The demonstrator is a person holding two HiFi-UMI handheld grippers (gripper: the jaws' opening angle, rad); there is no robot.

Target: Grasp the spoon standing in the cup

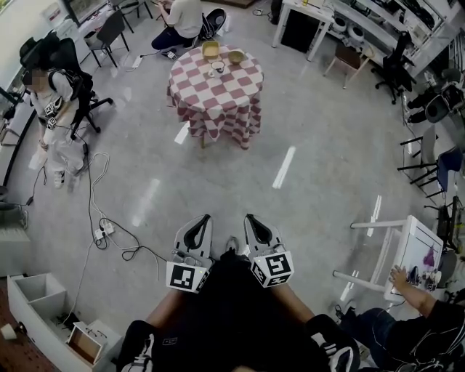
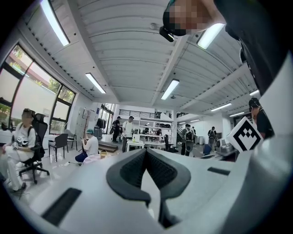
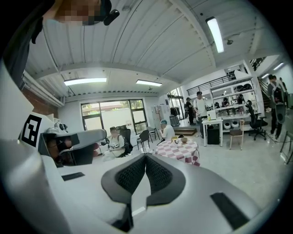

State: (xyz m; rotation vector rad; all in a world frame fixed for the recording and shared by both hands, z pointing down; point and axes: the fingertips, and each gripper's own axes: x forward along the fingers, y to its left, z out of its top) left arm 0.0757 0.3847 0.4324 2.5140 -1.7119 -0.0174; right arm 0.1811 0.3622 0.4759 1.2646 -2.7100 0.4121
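A small white cup [image 1: 217, 68] stands on a round table with a red-and-white checked cloth [image 1: 218, 94], far ahead across the floor. The spoon in it is too small to make out. A yellow container [image 1: 211, 49] and a tan bowl [image 1: 236, 56] stand beside the cup. My left gripper [image 1: 205, 218] and right gripper [image 1: 249, 217] are held close to my body, side by side and far from the table. Both are shut with nothing between the pads. In the right gripper view the checked table [image 3: 181, 151] shows beyond the shut gripper [image 3: 145, 156]. The left gripper [image 2: 145, 151] points across the room.
Grey floor lies between me and the table, with cables and a power strip [image 1: 105, 232] at the left. A person sits on a chair [image 1: 54, 109] at the far left, another [image 1: 182, 18] behind the table. A white frame table [image 1: 396, 254] stands at the right, an open box [image 1: 36, 298] at lower left.
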